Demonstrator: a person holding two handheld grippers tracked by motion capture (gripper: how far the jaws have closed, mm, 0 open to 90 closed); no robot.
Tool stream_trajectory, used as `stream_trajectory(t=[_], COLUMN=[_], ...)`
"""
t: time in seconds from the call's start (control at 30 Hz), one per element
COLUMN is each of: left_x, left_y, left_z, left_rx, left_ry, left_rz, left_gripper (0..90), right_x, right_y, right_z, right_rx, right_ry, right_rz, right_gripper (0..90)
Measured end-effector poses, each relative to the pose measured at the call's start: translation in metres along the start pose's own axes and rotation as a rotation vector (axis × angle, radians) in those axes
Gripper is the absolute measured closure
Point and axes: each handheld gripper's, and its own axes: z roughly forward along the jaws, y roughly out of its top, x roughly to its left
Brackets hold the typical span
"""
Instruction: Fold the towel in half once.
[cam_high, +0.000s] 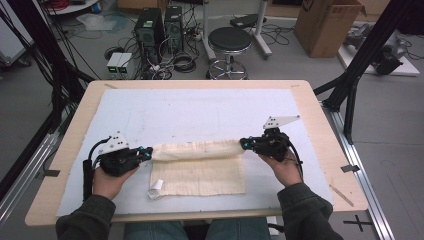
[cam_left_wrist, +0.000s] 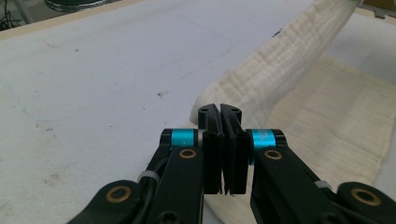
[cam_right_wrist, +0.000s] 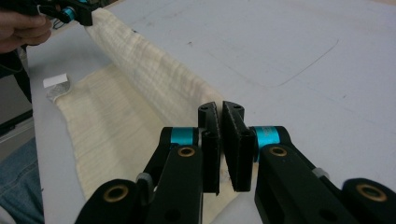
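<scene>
A cream, ribbed, waffle-textured cloth (cam_high: 200, 167) lies on the pale-covered bench (cam_high: 200, 110), near its front edge. Left tongs (cam_high: 148, 152) and right tongs (cam_high: 244, 143) each pinch one end of its raised far edge, which sags between them like a soft roll. The thin corners could slip free if the hands pull unevenly, spoiling the fold.

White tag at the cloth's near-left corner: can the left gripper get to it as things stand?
Probably not right now. The left gripper is shut on the cream cloth's lifted far edge, so it is occupied. The white tag lies uncovered on the mat nearby; nothing blocks it once the gripper lets go.
</scene>
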Motion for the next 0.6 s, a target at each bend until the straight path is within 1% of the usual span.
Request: stream_trajectory(t=[0.13,0.17,0.23,0.27,0.3,0.4,0.6], left_x=[-0.003,-0.004,-0.005,-0.007,-0.008,-0.012,-0.017], left_y=[-0.006,-0.008,-0.012,-0.014,-0.015,-0.02,-0.03], left_z=[-0.002,-0.002,-0.003,-0.003,-0.003,-0.004,-0.003], left_rx=[0.01,0.015,0.023,0.025,0.028,0.045,0.071], left_ry=[-0.01,-0.012,-0.014,-0.02,-0.021,-0.028,-0.045], left_rz=[0.001,0.002,0.004,0.001,0.007,0.017,0.024], left_gripper=[87.1,87.1,87.1,87.1,87.1,87.1,87.0], right_x=[0.004,0.005,0.006,0.007,0.008,0.011,0.015], right_y=[-0.006,-0.008,-0.012,-0.014,-0.016,-0.021,-0.03], right_z=[-0.001,-0.002,-0.001,-0.001,0.0,0.001,0.002], right_rx=[-0.001,0.004,0.006,0.01,0.011,0.028,0.045], right_ry=[0.004,0.005,0.007,0.011,0.009,0.012,0.022], right_rz=[-0.01,-0.004,-0.009,0.001,-0.011,-0.008,-0.008], right_gripper=[85.5,85.5,85.5,85.5,85.5,85.4,85.4])
